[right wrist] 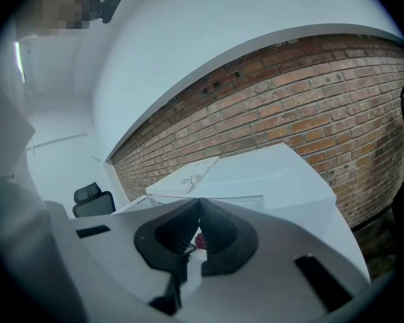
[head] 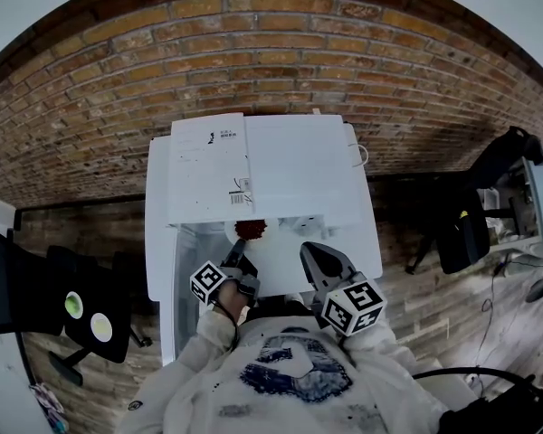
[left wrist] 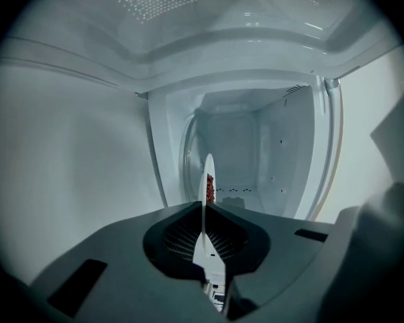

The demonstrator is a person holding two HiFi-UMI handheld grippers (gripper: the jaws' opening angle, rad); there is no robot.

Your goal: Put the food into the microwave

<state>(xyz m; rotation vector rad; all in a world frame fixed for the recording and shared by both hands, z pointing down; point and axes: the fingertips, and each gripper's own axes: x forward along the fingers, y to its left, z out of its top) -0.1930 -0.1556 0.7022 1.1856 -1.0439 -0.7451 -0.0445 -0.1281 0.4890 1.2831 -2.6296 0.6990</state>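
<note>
A person standing at a white bench (head: 369, 253) against a red brick wall (head: 253, 52) works a hand-held two-jaw tool in each hand. The left tool (head: 239, 250) is clamped on the rim of a round white plate (left wrist: 207, 170), which its own camera sees edge-on between the ribbed pads. A small heap of dark red food (left wrist: 210, 187) lies on the plate. The plate is held at the open front of the boxy white microwave oven (head: 290, 165), with the pale, lit cavity straight ahead in the left gripper view. In the head view the plate's far edge lies just under the front lip of the oven's top. The right tool (right wrist: 198, 208) hangs just beside the plate on the person's right, its jaws pressed together with nothing between them. A printed white sheet (head: 208, 165) lies flat on the left part of the oven's top. A black office chair (head: 36, 287) stands well apart to the left.
</note>
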